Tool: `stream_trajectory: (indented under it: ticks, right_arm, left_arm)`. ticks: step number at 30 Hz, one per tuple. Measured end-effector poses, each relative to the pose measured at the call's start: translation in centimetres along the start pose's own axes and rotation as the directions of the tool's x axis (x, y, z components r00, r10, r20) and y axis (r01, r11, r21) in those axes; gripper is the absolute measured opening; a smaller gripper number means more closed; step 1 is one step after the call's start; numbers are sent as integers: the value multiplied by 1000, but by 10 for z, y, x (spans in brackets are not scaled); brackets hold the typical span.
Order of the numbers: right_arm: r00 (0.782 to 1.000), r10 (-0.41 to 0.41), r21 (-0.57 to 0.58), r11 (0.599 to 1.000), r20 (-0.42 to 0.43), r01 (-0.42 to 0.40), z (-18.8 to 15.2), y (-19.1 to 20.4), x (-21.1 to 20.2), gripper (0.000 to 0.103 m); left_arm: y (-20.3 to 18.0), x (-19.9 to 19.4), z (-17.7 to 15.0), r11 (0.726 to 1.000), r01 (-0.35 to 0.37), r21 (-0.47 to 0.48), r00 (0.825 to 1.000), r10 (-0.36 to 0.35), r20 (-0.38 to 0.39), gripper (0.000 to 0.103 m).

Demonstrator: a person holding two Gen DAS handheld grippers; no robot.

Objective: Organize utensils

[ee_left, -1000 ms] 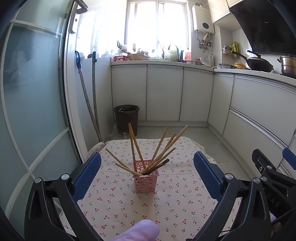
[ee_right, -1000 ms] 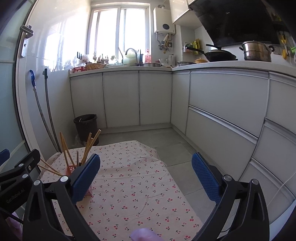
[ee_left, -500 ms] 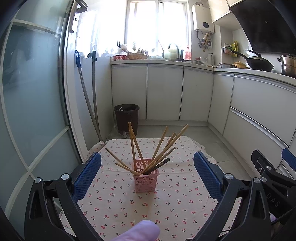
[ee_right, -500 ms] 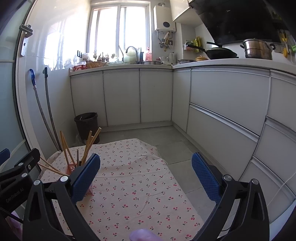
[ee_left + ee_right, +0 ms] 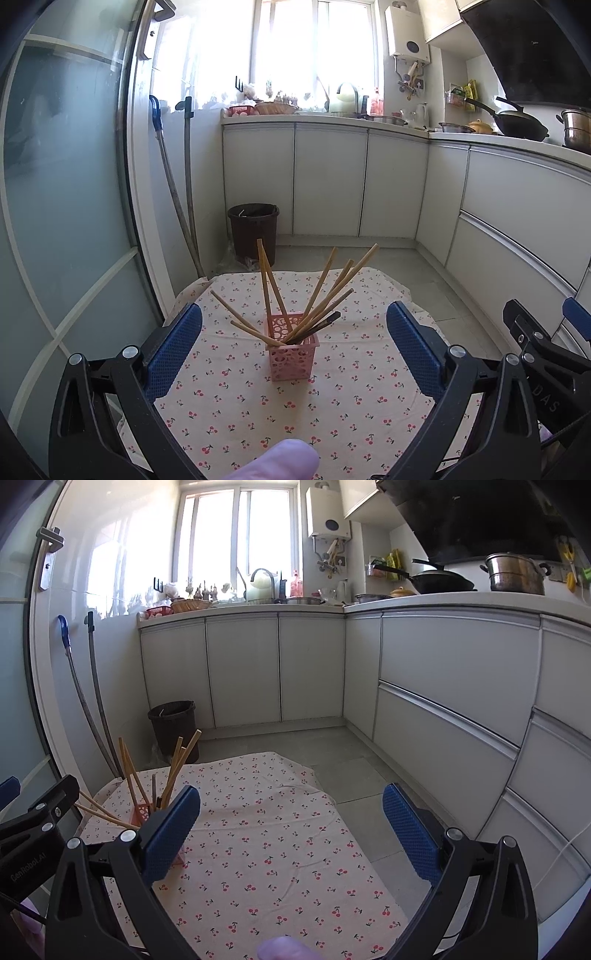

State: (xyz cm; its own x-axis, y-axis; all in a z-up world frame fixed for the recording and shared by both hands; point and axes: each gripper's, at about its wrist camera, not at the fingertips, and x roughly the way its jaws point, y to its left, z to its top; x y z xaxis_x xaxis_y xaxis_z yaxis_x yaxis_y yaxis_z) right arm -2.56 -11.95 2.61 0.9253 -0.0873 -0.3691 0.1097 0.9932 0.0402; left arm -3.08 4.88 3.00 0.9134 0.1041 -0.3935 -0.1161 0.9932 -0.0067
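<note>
A small pink perforated holder (image 5: 293,346) stands on a cherry-print cloth (image 5: 240,398) on the floor. Several wooden chopsticks (image 5: 325,291) fan out of it, along with one dark one. My left gripper (image 5: 293,343) is open, its blue pads wide apart on either side of the holder and nearer the camera than it, holding nothing. My right gripper (image 5: 291,827) is also open and empty over the cloth (image 5: 266,849). In the right wrist view the holder (image 5: 142,814) and chopsticks (image 5: 177,768) sit at the left, partly behind the left pad.
A dark waste bin (image 5: 253,232) stands beyond the cloth by the white cabinets (image 5: 328,181). Two long handles (image 5: 181,192) lean against the wall at left beside a glass door (image 5: 66,206). Cabinets (image 5: 454,701) run along the right. Grey floor tiles (image 5: 347,771) lie beyond the cloth.
</note>
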Motion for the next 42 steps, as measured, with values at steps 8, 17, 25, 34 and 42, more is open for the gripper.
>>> stream_trajectory:
  ticks: [8, 17, 25, 34, 42]
  right_arm:
    - [1000, 0, 3, 1000, -9, 0, -1, -1, 2, 97]
    - [1000, 2, 1, 1000, -12, -2, -1, -2, 3, 97]
    - [1000, 3, 1, 1000, -17, -3, -2, -2, 4, 97]
    - [1000, 3, 2, 1000, -22, -3, -3, -2, 5, 97]
    - [1000, 6, 1, 1000, -27, -6, -4, -1, 6, 97]
  left_arm:
    - [0, 2, 0, 1000, -3, 3, 1000, 3, -9, 96]
    - [0, 4, -1, 1000, -6, 2, 1000, 6, -21, 96]
    - [0, 5, -1, 1000, -3, 1, 1000, 3, -30, 96]
    - [-2, 5, -2, 1000, 6, 8, 999, -6, -36, 96]
    - [-1, 6, -2, 1000, 6, 5, 999, -6, -40, 96]
